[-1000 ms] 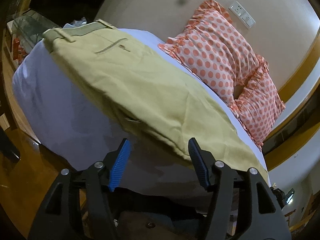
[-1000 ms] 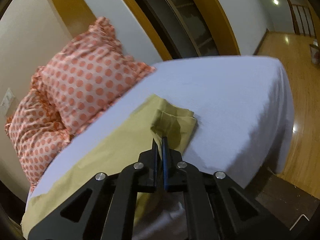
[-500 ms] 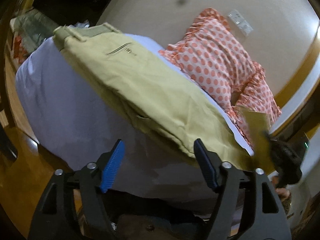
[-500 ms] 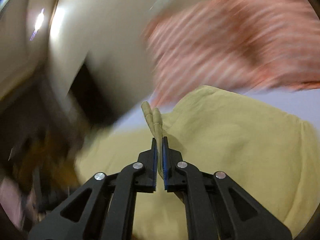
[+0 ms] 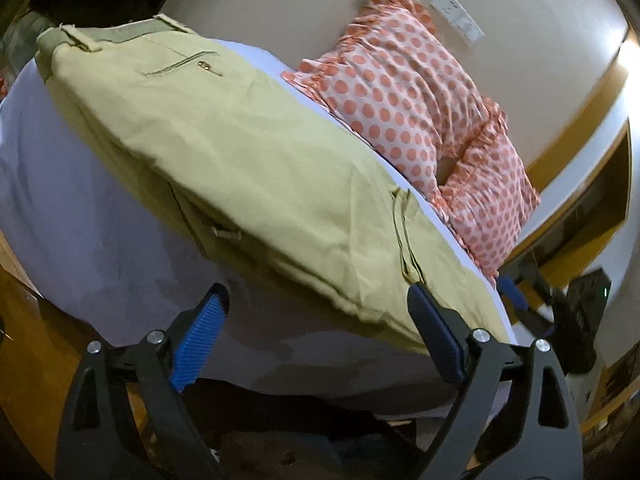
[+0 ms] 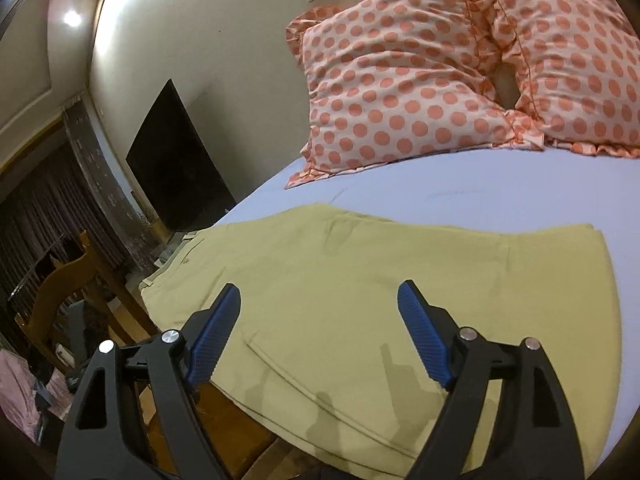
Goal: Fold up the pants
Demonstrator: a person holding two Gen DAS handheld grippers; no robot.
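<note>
Right gripper (image 6: 319, 328) released pants (image 6: 400, 300), two pillows (image 6: 404, 92)

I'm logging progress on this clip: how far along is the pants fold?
Done, it seems: the pants lie doubled on the bed, the leg end laid across the lower layer in the left view. In hand: nothing; the left claw and right claw are both open above the cloth. Left: probably another fold to make them compact, since they lie as a long, wide slab, plus smoothing.

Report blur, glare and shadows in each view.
Left wrist view: slight motion smear on the polka-dot pillows, pants fairly sharp, fisheye bending. Right wrist view: sharp; ceiling light glare; finger shadows fall on the pants.
</note>
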